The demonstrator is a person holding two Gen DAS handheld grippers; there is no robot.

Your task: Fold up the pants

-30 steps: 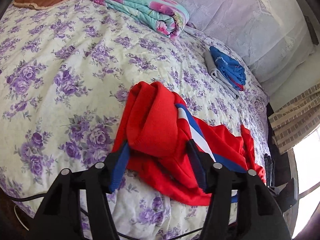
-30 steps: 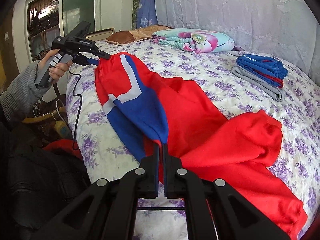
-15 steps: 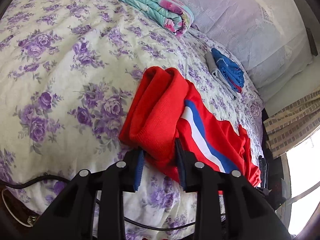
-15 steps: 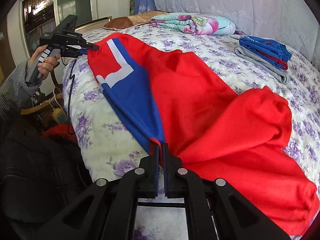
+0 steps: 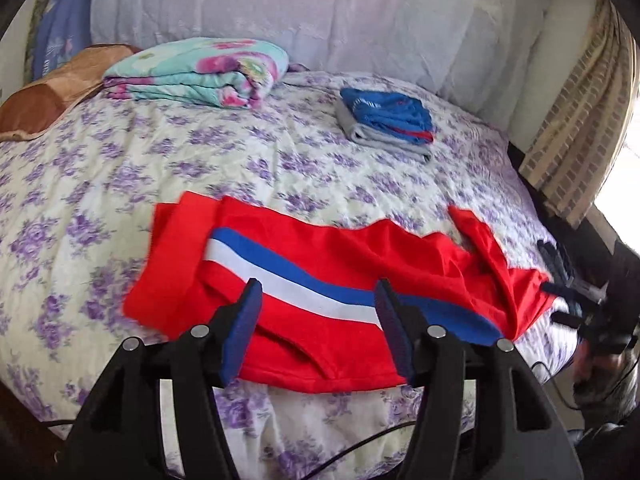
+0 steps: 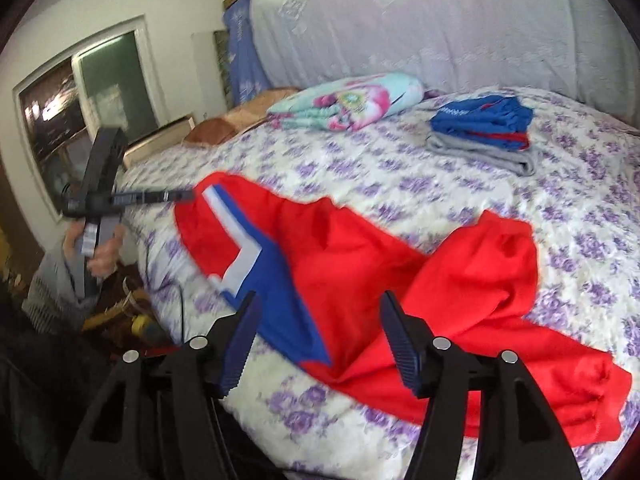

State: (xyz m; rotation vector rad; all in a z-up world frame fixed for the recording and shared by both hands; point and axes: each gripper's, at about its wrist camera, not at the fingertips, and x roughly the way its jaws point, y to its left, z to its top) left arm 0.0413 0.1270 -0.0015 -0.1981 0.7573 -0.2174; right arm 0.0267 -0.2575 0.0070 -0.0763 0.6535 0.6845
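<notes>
Red pants (image 5: 344, 264) with a blue and white side stripe lie along the front edge of the flowered bed (image 5: 160, 168). They also show in the right wrist view (image 6: 360, 276), with one leg end bunched at the right. My left gripper (image 5: 318, 328) is open and empty, just above the pants near their waist end. My right gripper (image 6: 320, 340) is open and empty above the blue stripe. The left gripper shows from the side in the right wrist view (image 6: 184, 196), at the far end of the pants.
A folded floral blanket (image 5: 200, 72) and a brown pillow (image 5: 44, 96) lie at the back left. A folded blue and grey clothes stack (image 5: 384, 124) lies at the back right. A white covered headboard (image 5: 320, 20) stands behind. A window (image 6: 80, 120) is beside the bed.
Both grippers let go of the pants and opened. The pants now lie flatter on the bed. Both cameras drew back and turned towards the headboard.
</notes>
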